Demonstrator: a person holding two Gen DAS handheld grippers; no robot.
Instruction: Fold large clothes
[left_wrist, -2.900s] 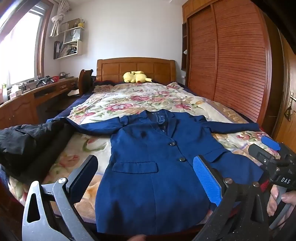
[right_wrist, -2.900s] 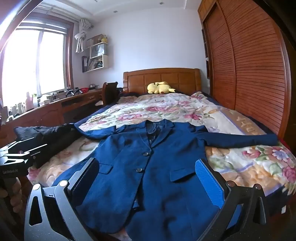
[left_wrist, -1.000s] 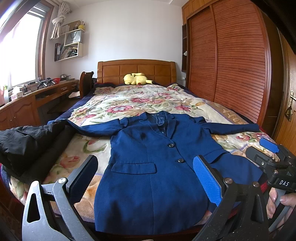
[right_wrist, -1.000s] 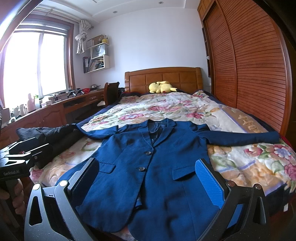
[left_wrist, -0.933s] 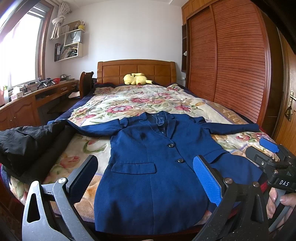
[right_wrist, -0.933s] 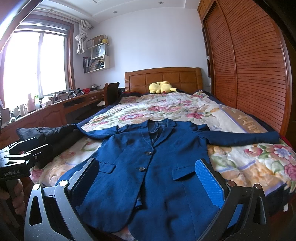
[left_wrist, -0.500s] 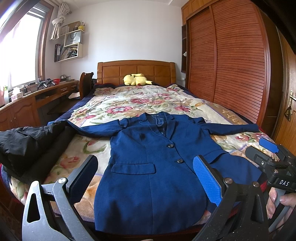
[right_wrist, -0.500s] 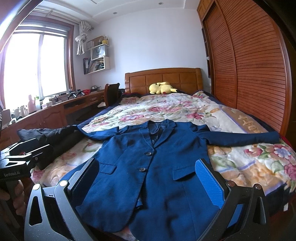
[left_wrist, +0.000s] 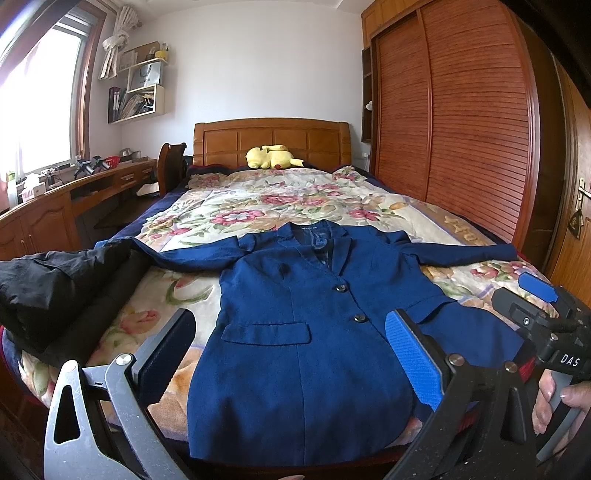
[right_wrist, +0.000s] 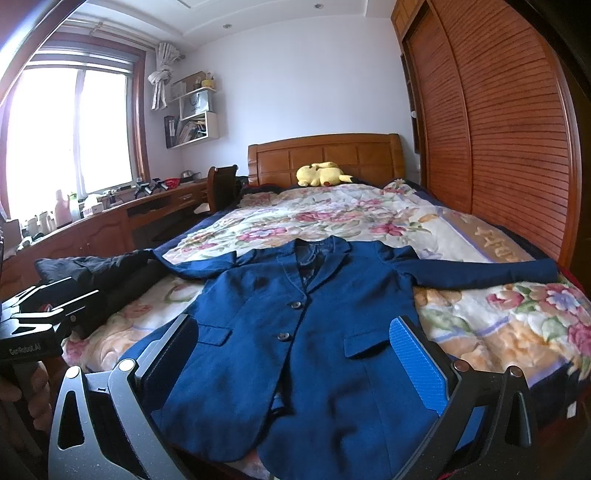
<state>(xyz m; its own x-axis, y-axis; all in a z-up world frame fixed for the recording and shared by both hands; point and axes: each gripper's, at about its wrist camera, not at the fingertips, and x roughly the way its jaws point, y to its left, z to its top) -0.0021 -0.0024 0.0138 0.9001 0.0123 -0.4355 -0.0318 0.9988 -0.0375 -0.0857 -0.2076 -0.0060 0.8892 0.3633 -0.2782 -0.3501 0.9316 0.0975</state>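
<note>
Left wrist view first: the blue jacket (left_wrist: 295, 332) lies face up and spread flat on the flowered bed cover (left_wrist: 258, 206), collar toward the headboard, sleeves flung out to both sides, hem draped right at the foot edge of the bed. The left gripper (left_wrist: 288, 354) hovers above that hem with its jaws spread wide and nothing between them. From the right wrist view, the right gripper (right_wrist: 291, 354) hangs just as wide and just as empty over the jacket's lower front.

Now the risks. That hem sits at the very edge, so a careless tug toward the person would likely drag the whole jacket off the bed. The front is buttoned, and a pinch that catches only the top layer would probably lift one panel and leave the back behind, skewing the fold. On the left, a black garment (left_wrist: 55, 288) lies heaped right where the left sleeve ends; folding that sleeve in could snag it and haul it along.
</note>
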